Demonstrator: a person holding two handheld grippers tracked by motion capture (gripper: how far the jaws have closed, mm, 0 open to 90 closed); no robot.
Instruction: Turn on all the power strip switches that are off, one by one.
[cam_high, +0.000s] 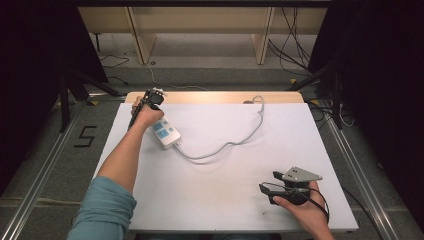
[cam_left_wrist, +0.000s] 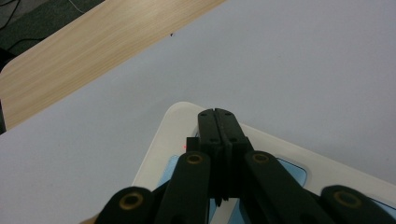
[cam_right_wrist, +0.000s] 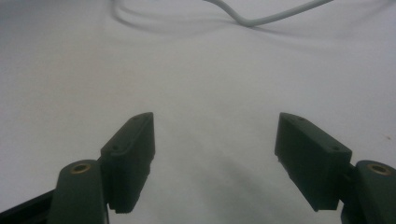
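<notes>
Pressing: my left tool (cam_high: 151, 96), shut, tips on power strip (cam_high: 165, 132) at worktop's (cam_high: 215, 200) ten o'clock (long axis running eleven to five). Right tool (cam_high: 268, 184) open, idle at five o'clock.

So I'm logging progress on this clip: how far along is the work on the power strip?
In hand: the left gripper, jaws shut, tip down on the white power strip beside a small red light, seemingly at its switch. The right gripper rests open on the table. No plug is in the sockets; whatever follows remains undone.
</notes>
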